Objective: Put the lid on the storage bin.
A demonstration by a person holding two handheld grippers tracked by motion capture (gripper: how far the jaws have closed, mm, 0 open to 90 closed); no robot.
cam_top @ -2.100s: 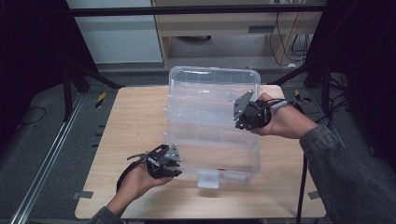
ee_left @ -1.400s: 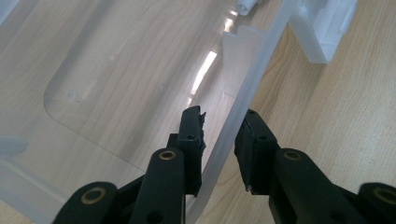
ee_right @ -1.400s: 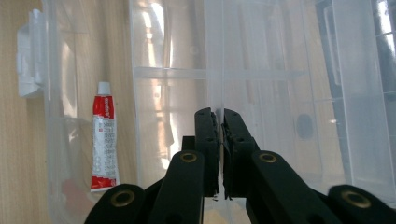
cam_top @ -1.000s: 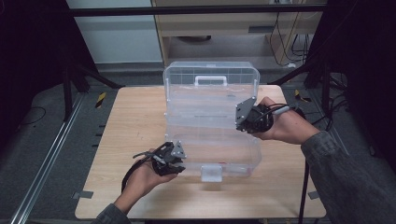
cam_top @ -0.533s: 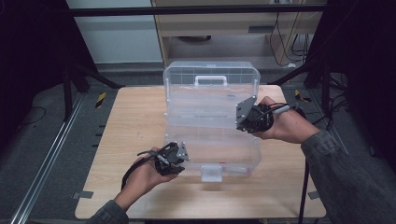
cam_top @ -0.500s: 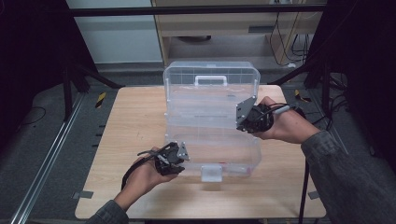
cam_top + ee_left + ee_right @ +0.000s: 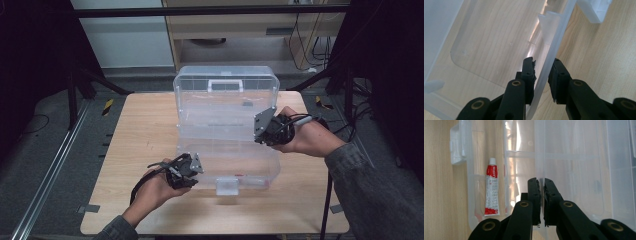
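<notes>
high view: clear plastic box point(image 7: 227, 125) at centre of the frame on a wooden table point(image 7: 135, 130), lid point(image 7: 225, 95) swung up and standing open toward the upper middle, white handle point(image 7: 225, 85) near its top edge. white latch point(image 7: 227, 186) at the box's near wall, lower centre. left gripper point(image 7: 186, 170) at lower left of centre, held in a hand point(image 7: 152, 190), set against the box's near-left corner. right gripper point(image 7: 267, 129) right of centre, held in a hand point(image 7: 305, 137), set at the box's right side where lid and base meet. sleeves entering from the bottom edge and lower right.

left gripper view: two black jaws rising from the bottom centre, straddling the box's translucent wall point(image 7: 549, 65), one jaw inside, one outside. narrow gaps visible between pads and wall, so not pressing; jaws partly drawn together, open around the wall rather than clamped. wood grain seen through the clear floor at upper left; latch point(image 7: 596, 11) at upper right corner.

right gripper view: jaws at bottom centre drawn nearly together, pinched on a thin clear edge of the box point(image 7: 540, 157) that runs up between them. red and white tube point(image 7: 491, 191) lying in a compartment at left of the frame, cap pointing up. latch point(image 7: 456, 147) at upper left, bare table point(image 7: 436, 182) along the left edge.
</notes>
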